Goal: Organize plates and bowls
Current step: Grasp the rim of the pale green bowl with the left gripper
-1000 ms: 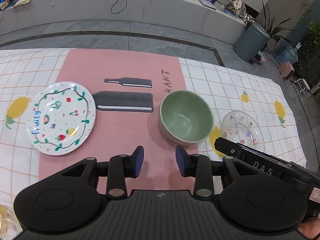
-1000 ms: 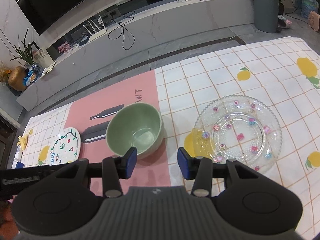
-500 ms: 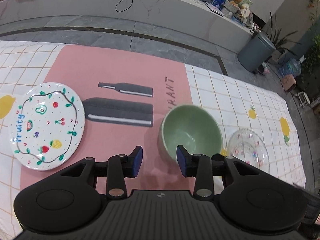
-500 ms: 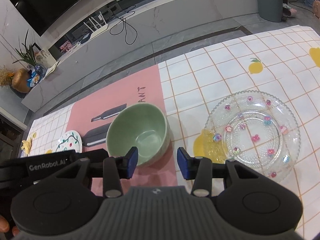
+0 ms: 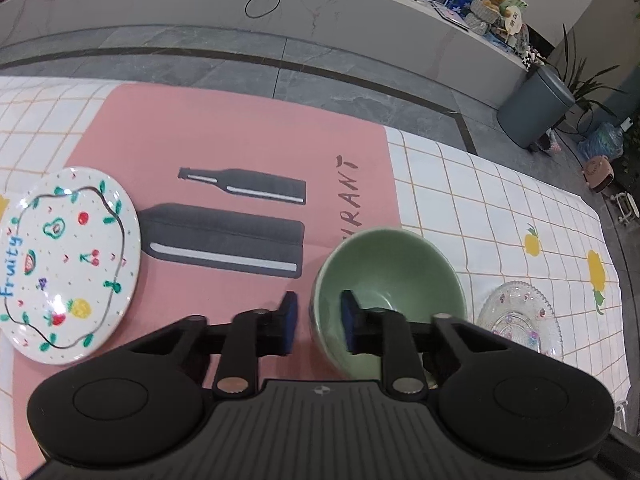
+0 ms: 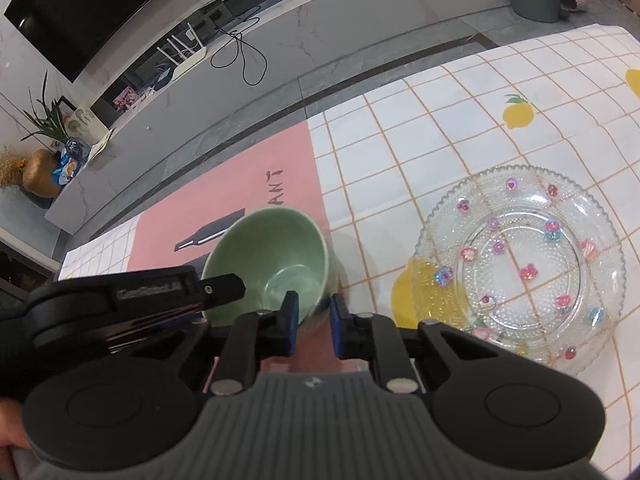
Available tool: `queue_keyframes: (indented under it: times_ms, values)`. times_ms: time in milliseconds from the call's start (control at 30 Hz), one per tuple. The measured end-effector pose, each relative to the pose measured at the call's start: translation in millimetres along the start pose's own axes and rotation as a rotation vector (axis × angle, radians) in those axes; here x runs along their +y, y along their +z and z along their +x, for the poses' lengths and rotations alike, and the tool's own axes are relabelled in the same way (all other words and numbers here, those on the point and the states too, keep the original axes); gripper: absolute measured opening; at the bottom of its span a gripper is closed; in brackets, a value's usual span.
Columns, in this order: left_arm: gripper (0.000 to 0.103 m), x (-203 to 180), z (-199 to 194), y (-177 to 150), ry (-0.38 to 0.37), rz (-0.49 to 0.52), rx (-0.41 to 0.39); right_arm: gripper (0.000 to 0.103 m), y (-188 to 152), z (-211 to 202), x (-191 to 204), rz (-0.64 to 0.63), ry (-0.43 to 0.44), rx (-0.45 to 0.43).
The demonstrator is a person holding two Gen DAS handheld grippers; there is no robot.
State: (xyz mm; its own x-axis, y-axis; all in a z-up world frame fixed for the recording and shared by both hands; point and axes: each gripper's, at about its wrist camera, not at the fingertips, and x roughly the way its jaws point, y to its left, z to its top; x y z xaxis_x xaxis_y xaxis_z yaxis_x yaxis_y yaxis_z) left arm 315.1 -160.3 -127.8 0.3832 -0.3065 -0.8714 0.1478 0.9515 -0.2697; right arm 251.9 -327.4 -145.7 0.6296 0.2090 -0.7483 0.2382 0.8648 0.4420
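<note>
Left wrist view, left to right: we are seeing the painted plate (image 5: 66, 264) lying flat at the left edge of the pink mat (image 5: 240, 140), its "Fruity" lettering running along its left rim. Beside it, the printed bottle shapes are pointing their necks left, their long axes running left to right. The green bowl (image 5: 394, 276) is sitting upright, mouth up, at the mat's right edge. The left gripper (image 5: 316, 322) is straddling the bowl's near-left rim, one blue pad outside the wall and one inside; the jaws are spread slightly wider than the wall, and we cannot tell whether they are touching it. The glass plate (image 5: 520, 316) is lying flat on the checked tablecloth (image 5: 500, 208), just right of the bowl.

Right wrist view: the left gripper's black body is crossing the bowl's left rim. The right gripper (image 6: 314, 322) is bracketing the bowl's near-right rim, jaws narrowly parted around the wall; a firm pinch is not visible. The glass plate is resting apart, to the right.
</note>
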Motion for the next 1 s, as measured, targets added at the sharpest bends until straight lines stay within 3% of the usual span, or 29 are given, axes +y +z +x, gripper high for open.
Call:
queue_keyframes:
  times_ms: [133, 500, 733, 1000]
  values:
    - [0.009, -2, -1, -2, 0.020, 0.013, 0.005, 0.014, 0, 0, 1, -0.003, -0.005, 0.004]
    - [0.009, 9, -18, -19, 0.049, 0.013, 0.098, 0.012, -7, -5, 11, -0.033, -0.026, 0.109]
    - [0.016, 1, -21, -14, 0.081, 0.085, 0.026, 0.019, -8, -5, 10, -0.030, 0.005, 0.099]
    - [0.016, -5, -7, -13, 0.103, 0.119, 0.037, 0.019, -7, 0, 12, -0.054, -0.003, 0.075]
